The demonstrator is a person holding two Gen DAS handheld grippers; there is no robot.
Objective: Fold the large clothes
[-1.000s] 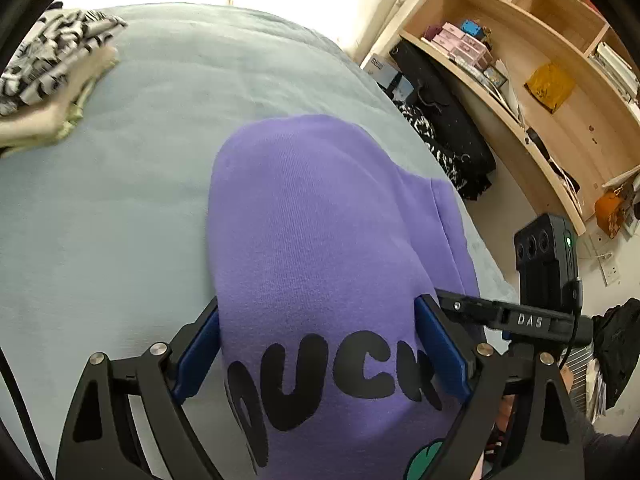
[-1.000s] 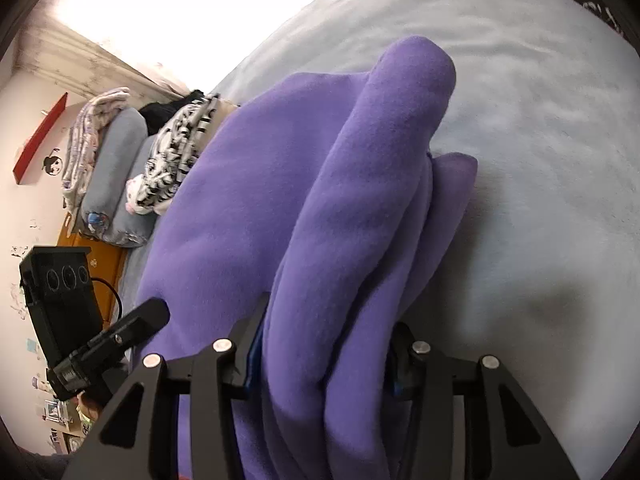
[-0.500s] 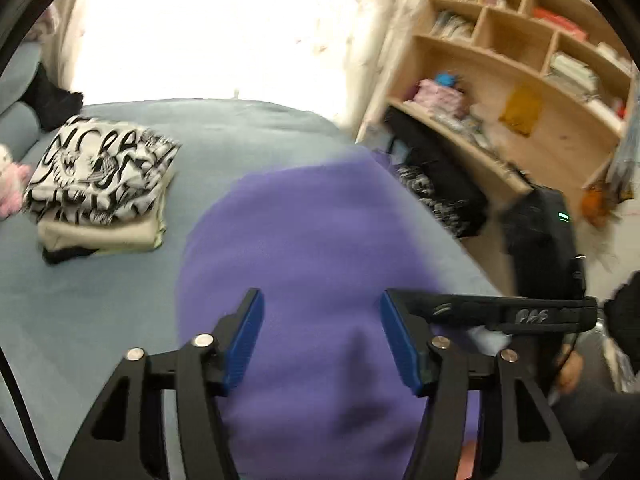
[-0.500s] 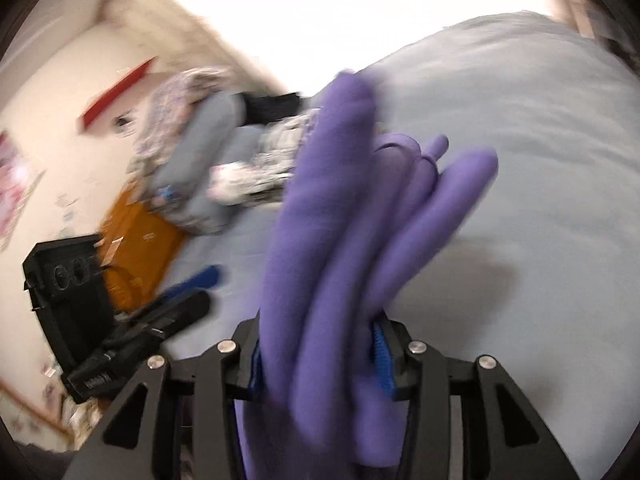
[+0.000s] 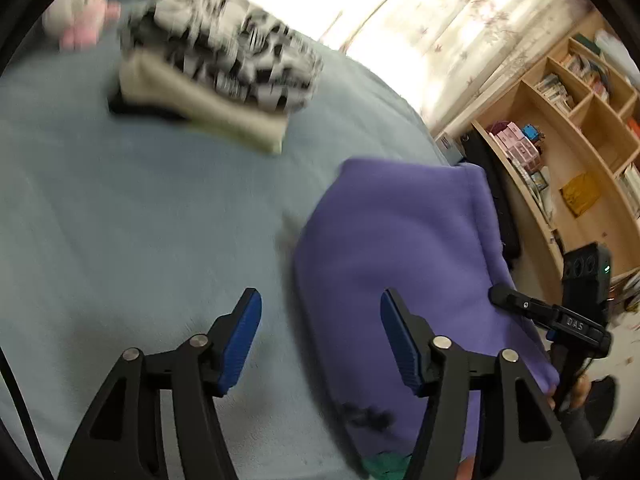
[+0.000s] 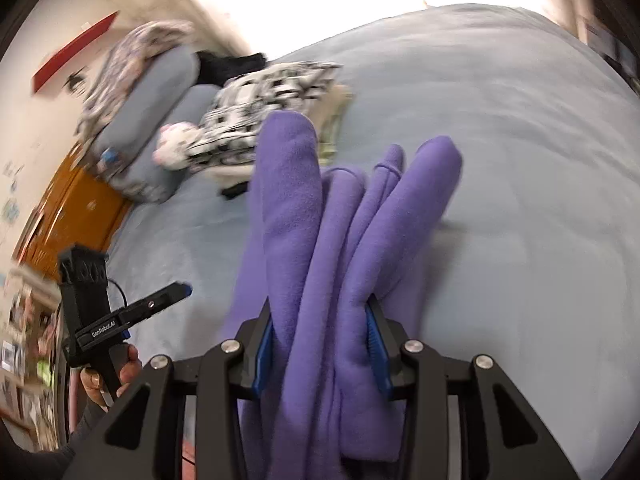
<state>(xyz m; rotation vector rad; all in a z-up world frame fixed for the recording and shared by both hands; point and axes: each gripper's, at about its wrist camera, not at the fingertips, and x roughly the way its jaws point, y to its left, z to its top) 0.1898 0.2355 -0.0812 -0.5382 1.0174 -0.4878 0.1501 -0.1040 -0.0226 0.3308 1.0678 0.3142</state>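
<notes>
Right wrist view only: right gripper pinching a thick bunch of the purple sweatshirt, folds standing up between its blue pads. Left wrist view only: left gripper spread, jaws just closed partway then reopened slightly, nothing clamped; sweatshirt edge under its right finger, over the bed's near-right edge. One folded stack toward the bed's far side. Bookshelf compartments hold books, boxes.

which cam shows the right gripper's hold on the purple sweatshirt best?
Right wrist. There the right gripper has its jaws closed on bunched folds of the purple sweatshirt, seen close and centred. The left wrist view shows that gripper only side-on at the garment's far edge, its pads hidden.
</notes>
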